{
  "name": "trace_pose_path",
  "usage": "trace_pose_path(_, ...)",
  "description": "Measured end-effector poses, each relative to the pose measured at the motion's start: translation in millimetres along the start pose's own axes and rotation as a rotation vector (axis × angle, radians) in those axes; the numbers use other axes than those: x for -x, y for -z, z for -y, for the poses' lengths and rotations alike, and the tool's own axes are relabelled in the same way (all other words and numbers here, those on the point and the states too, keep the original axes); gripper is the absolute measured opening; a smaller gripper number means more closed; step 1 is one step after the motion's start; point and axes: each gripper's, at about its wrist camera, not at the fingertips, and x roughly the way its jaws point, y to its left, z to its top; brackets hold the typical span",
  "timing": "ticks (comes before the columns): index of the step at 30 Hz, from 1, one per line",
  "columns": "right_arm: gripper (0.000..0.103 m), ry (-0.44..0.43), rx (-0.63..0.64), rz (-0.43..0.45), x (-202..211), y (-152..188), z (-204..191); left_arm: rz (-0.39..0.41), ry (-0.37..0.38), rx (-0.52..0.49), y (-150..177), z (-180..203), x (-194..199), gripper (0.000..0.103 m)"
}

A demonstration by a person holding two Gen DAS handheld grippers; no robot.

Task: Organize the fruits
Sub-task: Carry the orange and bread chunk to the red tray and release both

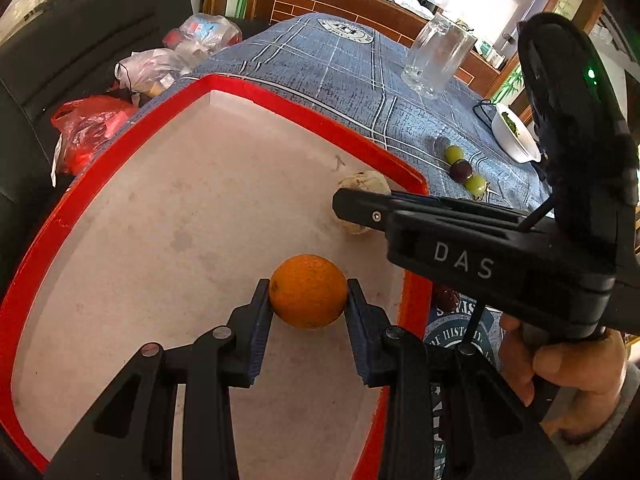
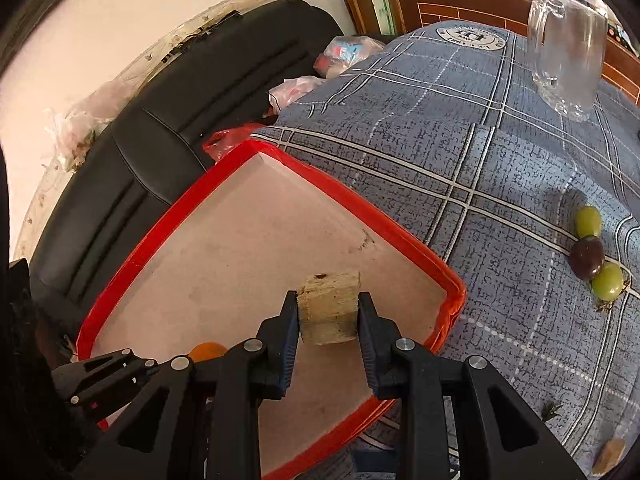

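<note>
The left gripper (image 1: 308, 300) is clamped on an orange (image 1: 308, 291), its 2 blue-padded fingers (image 1: 259, 320) pressing the fruit's opposite sides, and the orange hangs low over the pale floor of a red-rimmed tray (image 1: 120, 140), near the tray's right edge; whether it touches the floor cannot be told. The right gripper (image 2: 328, 312) is closed narrowly on a pale tan, squarish chunk of fruit (image 2: 329, 307) with a rough cut face, held over the tray's near right corner area. In the left wrist view the same chunk (image 1: 362, 184) shows partly behind the right gripper's black body (image 1: 460, 240), which reaches in from the right and is carried by a hand (image 1: 560, 360) at the lower right. In the right wrist view a sliver of the orange (image 2: 206, 351) peeks out behind the left gripper's fingers at the lower left. The tray sits on a table covered with a blue checked cloth (image 2: 460, 152), at the cloth's left edge beside a black sofa (image 2: 160, 120). Off the tray, on the cloth toward its right side, 3 grapes lie touching in a row: 1 green (image 2: 588, 221), 1 dark purple (image 2: 586, 257), 1 green (image 2: 608, 286). A clear glass mug (image 2: 566, 44) stands near the far edge, and a white bowl (image 1: 516, 136) with something green in it sits at the right edge. Plastic bags (image 1: 160, 64) lie on the sofa beyond the tray's far corner.
</note>
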Motion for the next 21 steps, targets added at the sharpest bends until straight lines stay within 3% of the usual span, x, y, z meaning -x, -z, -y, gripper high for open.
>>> trace_pose_path(11, 0.031, 0.026, 0.014, 0.027, 7, 7, -6, 0.024, 0.028, 0.005, 4, -3, 3, 0.034)
trace_pose_path(12, 0.033, 0.021, 0.006, 0.032, 11, 8, -6, 0.023, 0.032, 0.009, 4, -3, 4, 0.034)
trace_pose_path(14, 0.046, 0.014, -0.009, 0.046, 18, 10, -3, 0.022, 0.036, 0.016, 5, -4, 4, 0.034)
trace_pose_path(15, 0.051, 0.014, -0.017, 0.058, 23, 11, -2, 0.022, 0.039, 0.018, 6, -3, 4, 0.037)
trace_pose_path(16, 0.051, 0.018, -0.026, 0.074, 30, 12, -1, 0.023, 0.056, 0.023, 6, -4, 5, 0.047)
trace_pose_path(18, 0.051, 0.014, -0.04, 0.089, 38, 15, 2, 0.031, 0.072, 0.031, 7, -4, 7, 0.058)
trace_pose_path(21, 0.051, 0.009, -0.072, 0.13, 61, 27, 8, 0.043, 0.045, 0.02, 10, -1, 9, 0.059)
